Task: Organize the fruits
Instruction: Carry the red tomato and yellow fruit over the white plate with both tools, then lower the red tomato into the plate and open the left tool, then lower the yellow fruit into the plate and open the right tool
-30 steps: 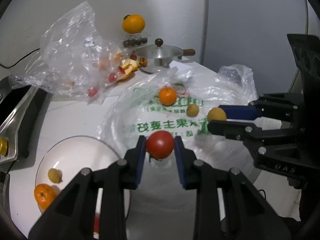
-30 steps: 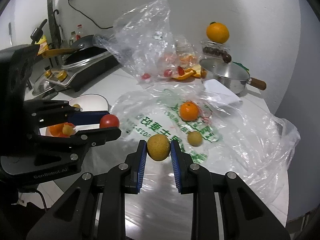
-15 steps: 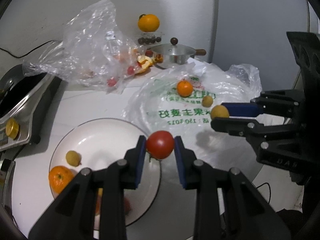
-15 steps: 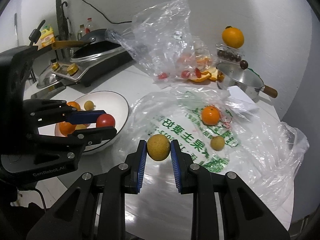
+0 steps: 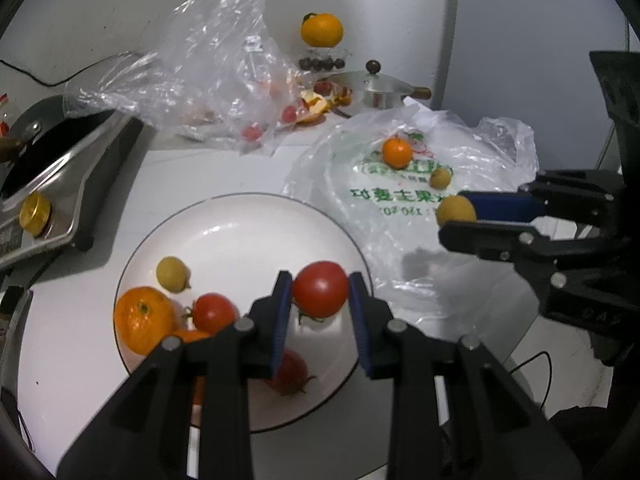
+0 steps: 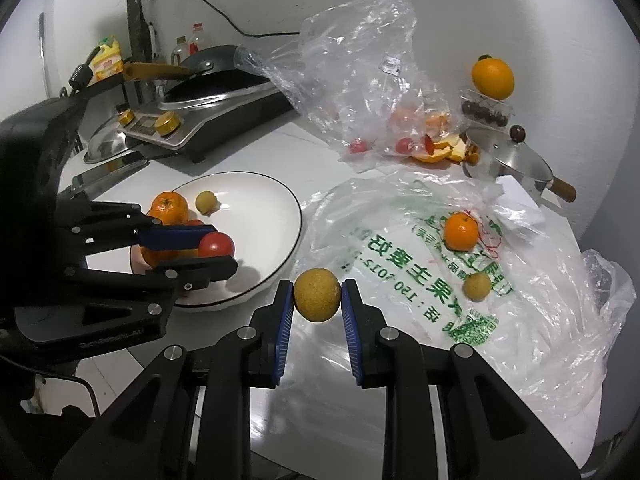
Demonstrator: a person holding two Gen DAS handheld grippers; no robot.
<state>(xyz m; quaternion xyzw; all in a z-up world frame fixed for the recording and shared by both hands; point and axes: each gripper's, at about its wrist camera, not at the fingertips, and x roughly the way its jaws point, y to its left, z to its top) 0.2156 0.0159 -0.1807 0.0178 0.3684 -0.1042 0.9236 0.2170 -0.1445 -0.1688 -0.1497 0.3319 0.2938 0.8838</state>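
Note:
My left gripper [image 5: 320,292] is shut on a red tomato [image 5: 320,289] and holds it above the white plate [image 5: 248,232]; it also shows in the right wrist view [image 6: 208,246]. The plate holds an orange [image 5: 142,318], a small yellow fruit [image 5: 172,274] and two tomatoes [image 5: 214,312]. My right gripper [image 6: 317,296] is shut on a yellow-brown round fruit [image 6: 317,295], just right of the plate's rim [image 6: 296,216], above the white printed bag [image 6: 400,264]. An orange [image 6: 461,231] and a small yellow fruit [image 6: 477,286] lie on that bag.
A crumpled clear bag [image 5: 216,64] with small tomatoes and orange peel lies behind. A steel pot with lid [image 6: 506,160] stands at the back right, an orange [image 6: 492,74] above it. A cooker with a pan [image 6: 208,92] stands at the left.
My left gripper has carried the tomato left, from the printed bag to above the plate. My right gripper has followed with the yellow fruit toward the plate's rim.

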